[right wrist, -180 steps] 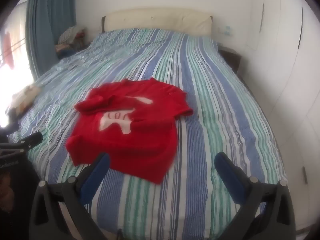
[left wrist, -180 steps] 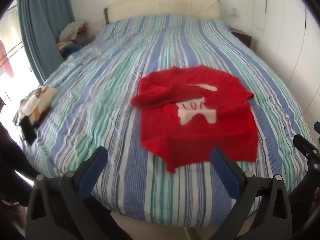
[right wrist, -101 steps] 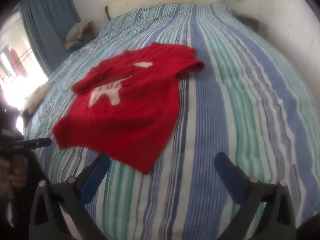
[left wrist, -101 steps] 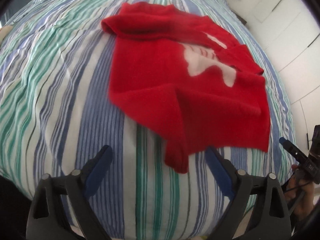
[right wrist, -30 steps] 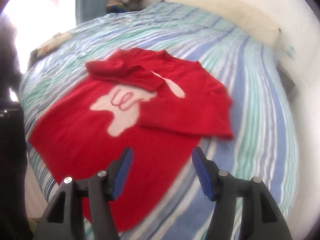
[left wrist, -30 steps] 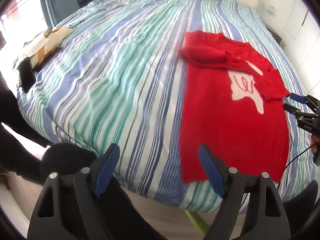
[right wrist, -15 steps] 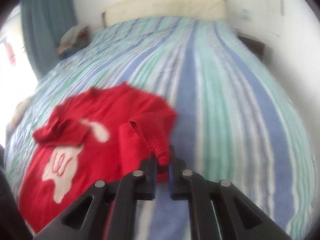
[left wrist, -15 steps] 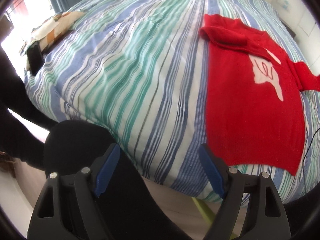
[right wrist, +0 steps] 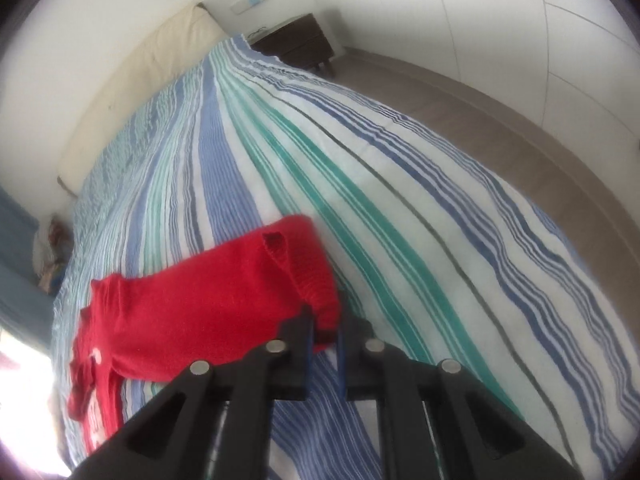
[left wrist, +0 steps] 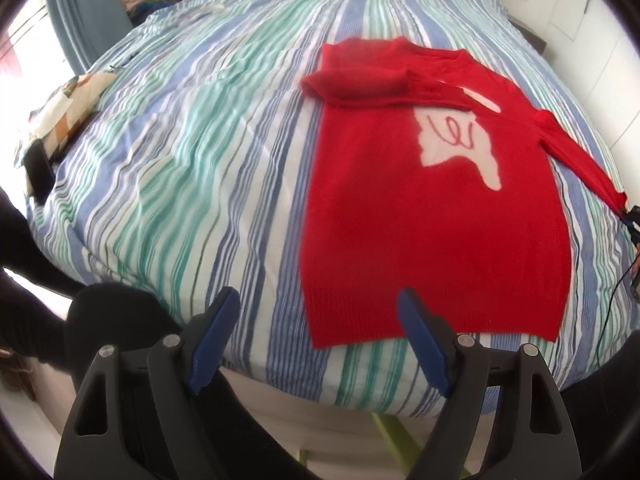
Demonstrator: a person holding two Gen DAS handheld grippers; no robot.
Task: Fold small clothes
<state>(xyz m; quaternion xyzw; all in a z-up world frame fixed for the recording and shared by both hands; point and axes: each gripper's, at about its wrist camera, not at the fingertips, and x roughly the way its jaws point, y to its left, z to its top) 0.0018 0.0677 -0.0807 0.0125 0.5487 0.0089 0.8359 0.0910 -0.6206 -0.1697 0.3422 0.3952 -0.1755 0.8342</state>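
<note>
On the striped bed our right tool has just clamped the red sweater's sleeve cuff and drawn it out straight for folding, while our left tool hovers open.

Left wrist view high at the bed's foot edge, angled down over the striped bedspread, right wrist view low, rolled, facing the headboard, both sharing the red sweater.

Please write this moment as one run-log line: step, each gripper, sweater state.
step: spread sleeve | right gripper: shut on cuff, sleeve pulled out | left gripper: open, above hem | sweater: flat on bed, other sleeve folded
</note>
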